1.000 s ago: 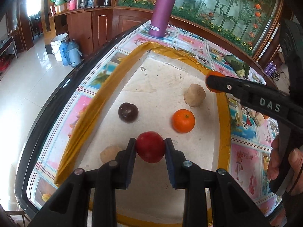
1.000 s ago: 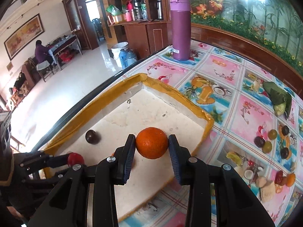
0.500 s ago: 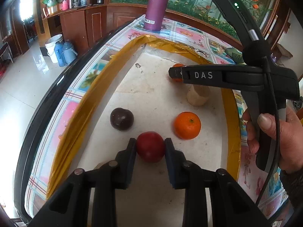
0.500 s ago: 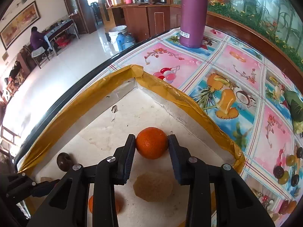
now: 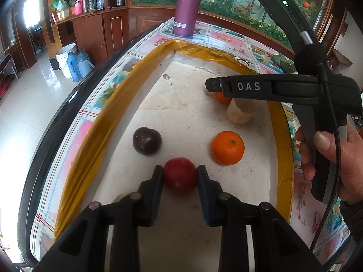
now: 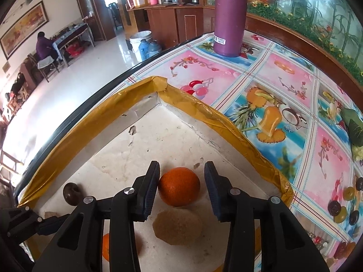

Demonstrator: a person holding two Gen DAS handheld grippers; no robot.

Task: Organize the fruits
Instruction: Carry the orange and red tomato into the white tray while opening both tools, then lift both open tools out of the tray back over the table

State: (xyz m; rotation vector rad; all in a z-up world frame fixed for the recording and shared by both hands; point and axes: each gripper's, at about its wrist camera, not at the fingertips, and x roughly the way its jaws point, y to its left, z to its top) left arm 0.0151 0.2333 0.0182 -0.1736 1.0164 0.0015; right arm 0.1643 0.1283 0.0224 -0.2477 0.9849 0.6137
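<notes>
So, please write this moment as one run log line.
left gripper: shut on red fruit | right gripper: open around orange | orange on tray floor

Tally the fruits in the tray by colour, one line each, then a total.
Orange: 2, one lying loose, one between the right gripper's parted fingers.
Red: 1, clamped in the left gripper.
Dark purple: 1.
Tan: 1 in clear view; a second tan shape by the left gripper is mostly hidden, not counted.
Total: 5
</notes>
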